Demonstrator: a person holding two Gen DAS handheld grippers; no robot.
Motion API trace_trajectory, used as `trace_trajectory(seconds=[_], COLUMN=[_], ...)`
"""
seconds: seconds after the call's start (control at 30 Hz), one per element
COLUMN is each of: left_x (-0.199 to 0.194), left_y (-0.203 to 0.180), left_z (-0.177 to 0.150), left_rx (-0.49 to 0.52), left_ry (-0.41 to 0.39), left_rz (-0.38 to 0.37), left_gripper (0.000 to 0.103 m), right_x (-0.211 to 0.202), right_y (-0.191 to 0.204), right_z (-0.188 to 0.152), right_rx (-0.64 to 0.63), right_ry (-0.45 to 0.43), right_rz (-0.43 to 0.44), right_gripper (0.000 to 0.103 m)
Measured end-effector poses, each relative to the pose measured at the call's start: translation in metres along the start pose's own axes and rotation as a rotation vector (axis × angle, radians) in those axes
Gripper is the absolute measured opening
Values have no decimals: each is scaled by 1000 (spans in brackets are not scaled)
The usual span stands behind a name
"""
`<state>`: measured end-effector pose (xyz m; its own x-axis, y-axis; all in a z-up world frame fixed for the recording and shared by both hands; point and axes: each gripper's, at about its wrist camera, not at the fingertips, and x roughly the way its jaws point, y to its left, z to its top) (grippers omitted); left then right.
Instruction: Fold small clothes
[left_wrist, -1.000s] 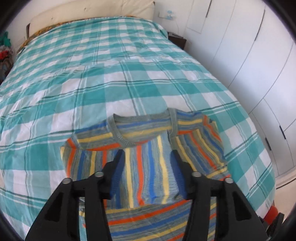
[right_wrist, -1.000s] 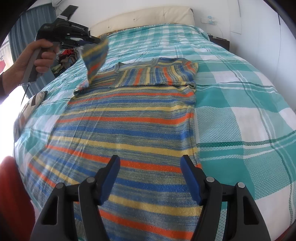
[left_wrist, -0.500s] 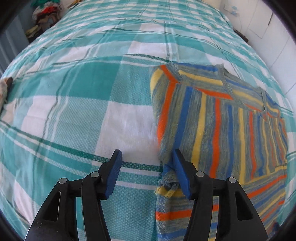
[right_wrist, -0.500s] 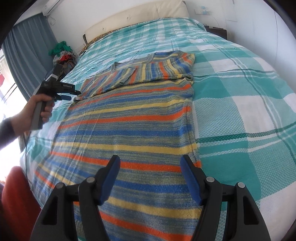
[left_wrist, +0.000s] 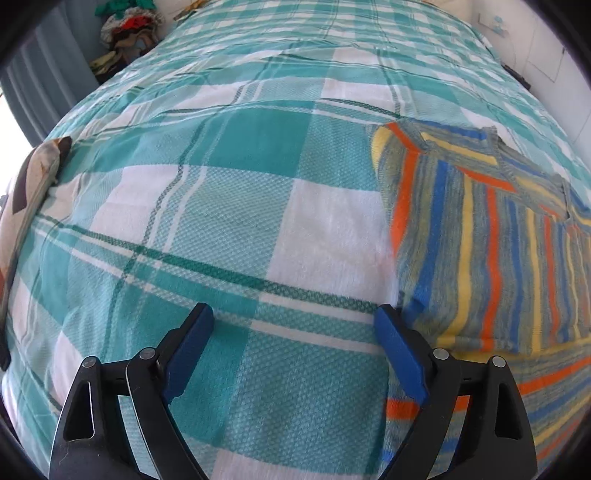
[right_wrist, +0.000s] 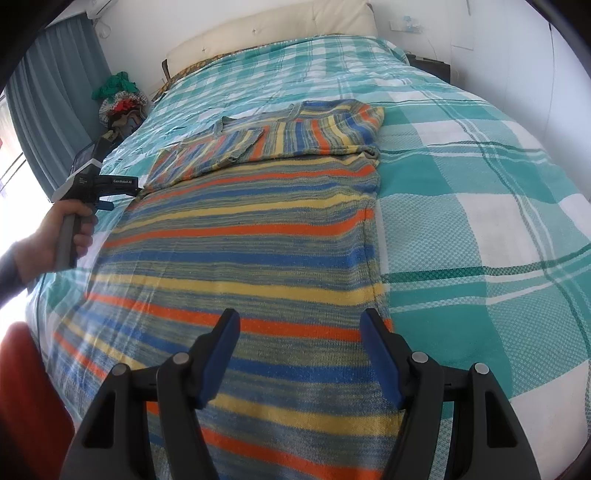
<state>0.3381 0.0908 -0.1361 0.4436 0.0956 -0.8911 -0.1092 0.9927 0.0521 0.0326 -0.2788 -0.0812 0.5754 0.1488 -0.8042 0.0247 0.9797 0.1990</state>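
A knit sweater (right_wrist: 240, 240) with orange, blue and yellow stripes lies flat on the checked teal bedspread (right_wrist: 461, 221), both sleeves folded in across its chest (right_wrist: 280, 136). My right gripper (right_wrist: 300, 321) hovers open over the sweater's lower part, with nothing between its pads. My left gripper (left_wrist: 293, 317) is low over bare bedspread (left_wrist: 221, 221), just left of the sweater's folded shoulder (left_wrist: 480, 240). Its jaws are opening and hold nothing; the right pad (left_wrist: 399, 350) sits close to the knit's edge. In the right wrist view a hand (right_wrist: 48, 247) holds the left gripper (right_wrist: 107, 203) beside the sweater.
A heap of clothes (right_wrist: 122, 103) sits by the bed's far left corner next to a blue-grey curtain (right_wrist: 48, 110). A patterned cushion (left_wrist: 33, 177) lies at the bed's left edge. Something red (right_wrist: 22, 387) stands at the near left. A cream headboard (right_wrist: 266, 33) is at the far end.
My left gripper carried the sleeve down onto the sweater's chest, let it go and moved off to the left over the bedspread, jaws now wider. The right gripper stayed put.
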Motion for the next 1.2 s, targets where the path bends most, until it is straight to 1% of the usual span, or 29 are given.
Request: trace_trajectory(seconds=[0.1,0.2,0.27,0.33,0.4,0.43,0.47,0.5,0.53,0.6,0.67,0.73,0.77,0.87,0.93,0.97,1.0,1.07,1.2], left_x=[-33,-67,-88,-102,-107,-105,-105,-108,-113,-119,-127,-136,-138,-140,-135,-132,-128,-125,-125], left_y=[4,-4,-14,-27,-38,-42,-45,-43,-39,-32,-25,-16,-8,11,26,31,36,45,51], left_z=[-26,-67,-103,-140,-176,-193,-209,-220,-227,-230,-228,-224,-221,-211,-206,-204,-202,-202,-202], left_rx=[40,112,189,284,379,428,463,471,458,425,381,330,302,207,150,126,105,70,38], left_ry=[-33,-35,-27,7,65,96,103,75,44,34,18,-35,-66,-129,-141,-136,-127,-118,-121], left_rz=[-78,-177,-246,-278,-276,-242,-203,-178,-170,-169,-169,-166,-158,-131,-114,-106,-101,-108,-99], left_gripper=[89,89,89,89,89,89,90,92,96,96,96,96,96,96,96,96,96,96,96], right_x=[-4,-10,-12,-10,-4,-3,-3,-3,-4,-8,-15,-26,-33,-58,-68,-70,-71,-69,-69], right_y=[-3,-7,-7,-1,9,14,18,20,21,16,11,10,10,7,2,0,-2,-2,2], right_z=[2,7,10,9,3,-3,-10,-17,-24,-32,-33,-32,-31,-25,-21,-20,-15,-12,-13], right_rx=[8,18,22,-6,-56,-92,-133,-172,-202,-214,-179,-143,-131,-64,-15,2,15,33,18], right_ry=[-14,-13,29,120,245,294,338,374,400,419,407,361,317,127,28,-5,-26,-39,-50], right_rz=[-6,-3,37,88,122,112,82,44,4,-59,-78,-100,-118,-151,-179,-195,-208,-225,-216], right_gripper=[67,67,67,67,67,67,67,67,67,67,67,67,67,67,69,69,69,69,69])
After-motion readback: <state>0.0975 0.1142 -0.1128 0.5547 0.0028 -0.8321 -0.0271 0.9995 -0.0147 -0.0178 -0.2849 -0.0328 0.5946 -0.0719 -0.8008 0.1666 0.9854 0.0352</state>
